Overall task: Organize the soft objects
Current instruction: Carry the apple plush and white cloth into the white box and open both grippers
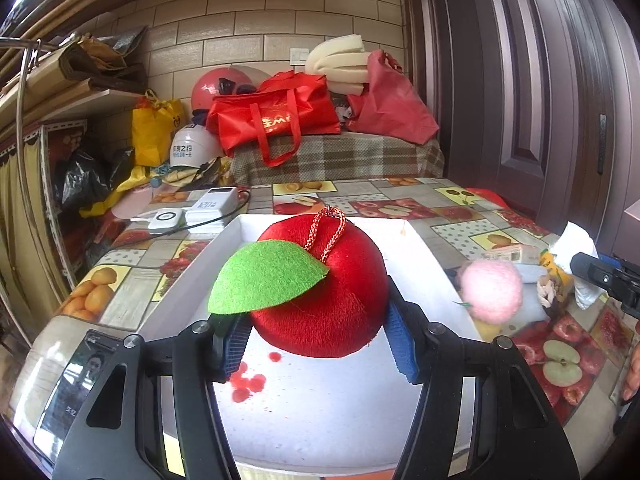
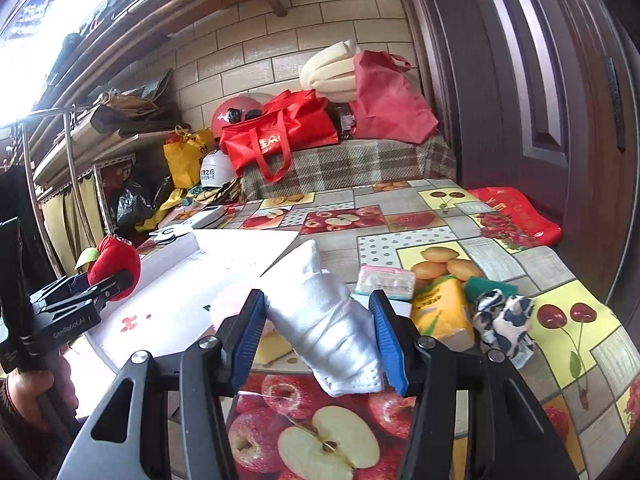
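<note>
The left gripper (image 1: 316, 340) grips a plush red apple (image 1: 328, 292) between its blue finger pads (image 1: 402, 344); the fingers are closed partway, pressing the toy's left and right sides. The apple has a short red pile, a green felt leaf (image 1: 266, 282) lying over its upper left, and a gold-and-red cord loop (image 1: 326, 232) at the top. It sits just above the white tray (image 1: 432, 264), which lies directly ahead of and beneath the fingers. Red stains (image 1: 250, 382) mark the tray floor under the left finger.

The right gripper (image 2: 316, 344) holds a rolled white cloth (image 2: 324, 320) crosswise between its fingers, which are closed partway onto it. The cloth is creased and finely textured; one end projects forward past the fingertips, the other hangs toward the camera, above the fruit-patterned bench (image 2: 520, 264).

To the right of the right fingers lie a yellow tissue pack (image 2: 444, 312) and a crumpled black-and-white patterned cloth (image 2: 506, 320). A pink fluffy ball (image 1: 492, 290) rests right of the left fingers, beside the tray.
</note>
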Available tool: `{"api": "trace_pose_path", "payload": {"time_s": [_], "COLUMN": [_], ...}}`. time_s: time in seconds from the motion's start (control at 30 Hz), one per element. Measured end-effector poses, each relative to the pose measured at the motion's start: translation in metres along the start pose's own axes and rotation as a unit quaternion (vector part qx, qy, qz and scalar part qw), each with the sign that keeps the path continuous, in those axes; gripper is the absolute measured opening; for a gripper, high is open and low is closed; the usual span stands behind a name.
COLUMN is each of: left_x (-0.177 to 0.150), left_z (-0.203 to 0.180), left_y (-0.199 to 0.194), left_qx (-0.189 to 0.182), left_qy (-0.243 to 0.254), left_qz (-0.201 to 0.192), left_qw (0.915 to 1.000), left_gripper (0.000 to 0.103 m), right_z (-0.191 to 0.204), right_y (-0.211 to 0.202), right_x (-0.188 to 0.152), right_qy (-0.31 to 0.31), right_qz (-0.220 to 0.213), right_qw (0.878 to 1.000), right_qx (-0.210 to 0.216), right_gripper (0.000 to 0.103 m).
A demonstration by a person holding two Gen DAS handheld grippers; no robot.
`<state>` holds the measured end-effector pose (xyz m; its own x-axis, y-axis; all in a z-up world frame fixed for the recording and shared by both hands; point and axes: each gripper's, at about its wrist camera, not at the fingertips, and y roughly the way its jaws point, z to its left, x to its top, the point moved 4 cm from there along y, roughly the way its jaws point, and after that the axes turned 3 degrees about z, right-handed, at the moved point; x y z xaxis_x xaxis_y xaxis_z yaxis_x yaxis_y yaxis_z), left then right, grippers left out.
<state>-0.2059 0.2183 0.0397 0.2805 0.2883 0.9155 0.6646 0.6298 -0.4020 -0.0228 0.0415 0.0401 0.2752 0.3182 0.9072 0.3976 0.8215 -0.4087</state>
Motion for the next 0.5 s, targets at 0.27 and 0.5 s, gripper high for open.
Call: {"api": "trace_pose_path", "payload": {"time_s": [0.27,0.5], "left_x": [0.002,0.006], "left_z": [0.046,0.046], "left_y": [0.017,0.029], "left_qx": [0.031,0.042], "left_qy": [-0.051,-0.037], "left_qz": [0.015,0.021], "left_qw": [0.9981,0.9982], "left_gripper": [0.060,0.060], "right_z": [0.053,0.102], "right_y": [0.026,0.042], "right_x": [-0.001,0.001], "right_qy": [-0.046,-0.100], "right_qz": [0.005,-0.001], "right_qw": [0.998,0.992], "right_qx": [0.046,0.082], "right_gripper": [0.053,0.053]}}
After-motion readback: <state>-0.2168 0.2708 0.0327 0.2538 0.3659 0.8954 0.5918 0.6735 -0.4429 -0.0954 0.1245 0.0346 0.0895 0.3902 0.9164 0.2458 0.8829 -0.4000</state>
